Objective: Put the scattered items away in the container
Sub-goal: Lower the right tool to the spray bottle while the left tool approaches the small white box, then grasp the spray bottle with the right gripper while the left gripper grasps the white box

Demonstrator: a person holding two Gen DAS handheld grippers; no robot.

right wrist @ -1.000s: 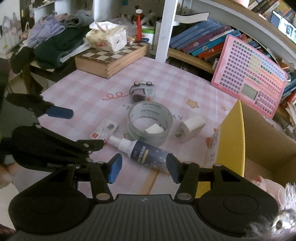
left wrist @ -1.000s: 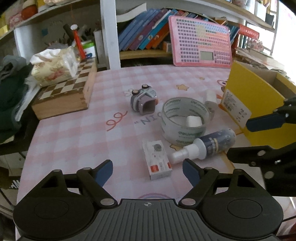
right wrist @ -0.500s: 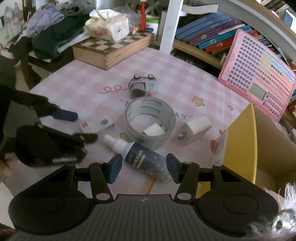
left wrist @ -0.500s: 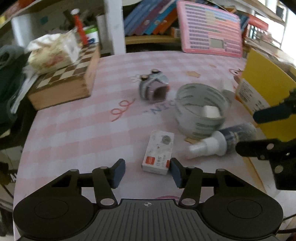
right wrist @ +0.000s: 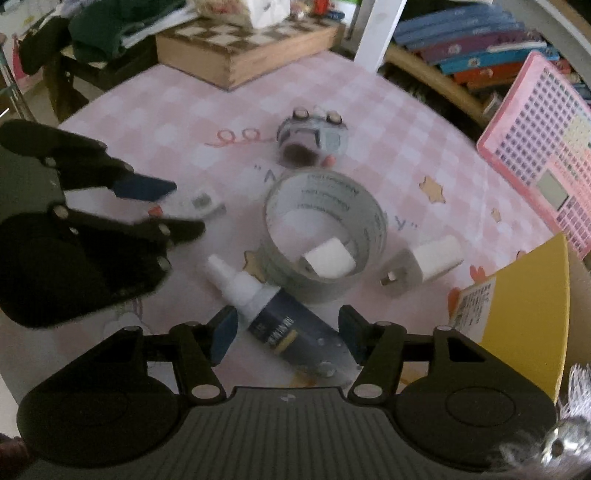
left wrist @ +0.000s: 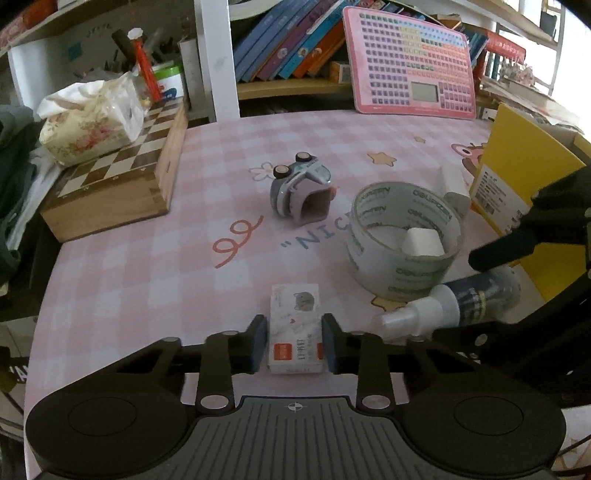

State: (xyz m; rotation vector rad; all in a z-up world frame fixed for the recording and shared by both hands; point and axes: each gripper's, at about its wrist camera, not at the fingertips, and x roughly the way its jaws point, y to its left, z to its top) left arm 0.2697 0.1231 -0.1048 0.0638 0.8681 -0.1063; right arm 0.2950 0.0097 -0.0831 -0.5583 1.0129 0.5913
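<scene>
My left gripper (left wrist: 294, 345) is shut on a small white box (left wrist: 295, 328) that lies on the pink checked table (left wrist: 147, 266). My right gripper (right wrist: 286, 330) is open around a dark spray bottle (right wrist: 280, 325) with a white nozzle; the pads stand apart from it. A clear tape roll (left wrist: 404, 236) with a white block (left wrist: 423, 242) inside sits past the bottle. A grey toy car (left wrist: 301, 194) lies on its side mid-table. A white charger plug (right wrist: 424, 266) lies right of the roll. The yellow cardboard box (right wrist: 524, 310) stands at the right.
A wooden chessboard box (left wrist: 118, 184) with a tissue pack (left wrist: 88, 118) on it stands at the back left. A pink keyboard toy (left wrist: 410, 62) leans on the bookshelf at the back. Dark clothes (right wrist: 96, 33) hang off the left edge.
My left gripper has moved forward and closed on the white box. My right gripper has dropped lower and forward, so the spray bottle now lies between its fingers.
</scene>
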